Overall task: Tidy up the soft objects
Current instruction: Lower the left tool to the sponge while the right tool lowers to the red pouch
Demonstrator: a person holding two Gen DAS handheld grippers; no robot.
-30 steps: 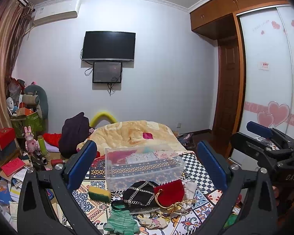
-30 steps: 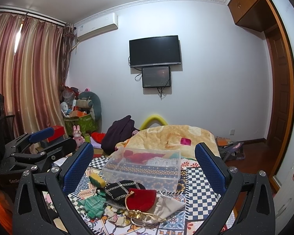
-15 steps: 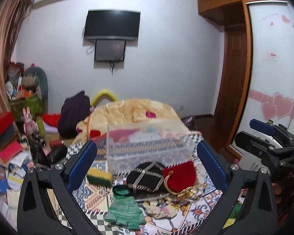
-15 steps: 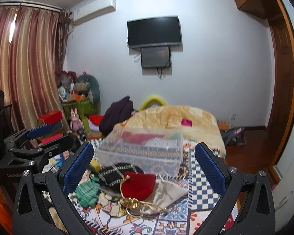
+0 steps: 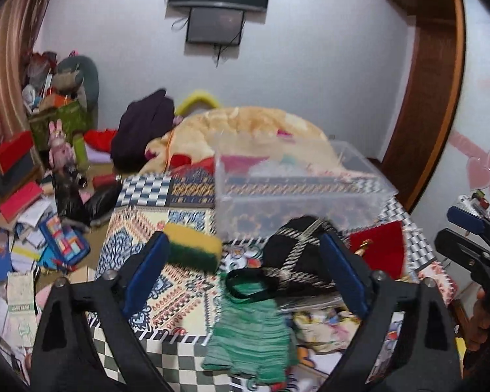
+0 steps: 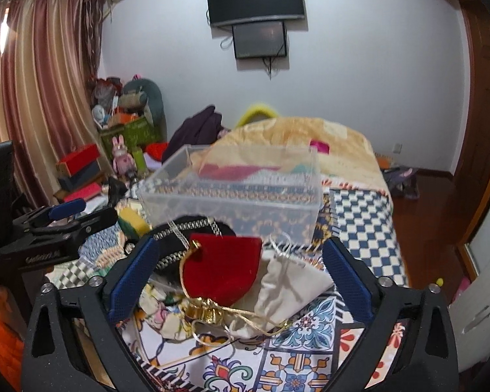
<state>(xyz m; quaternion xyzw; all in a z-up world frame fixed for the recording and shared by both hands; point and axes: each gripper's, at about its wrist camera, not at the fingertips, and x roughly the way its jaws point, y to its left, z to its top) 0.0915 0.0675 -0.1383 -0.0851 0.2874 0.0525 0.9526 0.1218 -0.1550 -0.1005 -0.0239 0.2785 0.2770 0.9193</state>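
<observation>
Fingers of both grippers stand wide with nothing pressed between the pads, and both pairs of jaws are closing slightly. The left gripper [image 5: 241, 271] points down over the green knit piece [image 5: 250, 336], which lies just ahead of and below its fingertips at the near edge of the bed cover [image 5: 153, 228]; its long axis runs away from the camera, roughly along the fingers' line. A black band [image 5: 245, 285] rests on its far end, touching the black pouch [image 5: 297, 254]. The sponge [image 5: 192, 248] sits just beside the left finger, toward the cover's left edge.

The right gripper [image 6: 238, 274] frames the red pouch [image 6: 222, 271], with the white bag [image 6: 287, 287] touching it on the right. The clear box [image 6: 238, 196] stands beyond the heap, near the cover's middle. By my reading, the left hand is nearer the knit piece and the right nearer the red pouch.
</observation>
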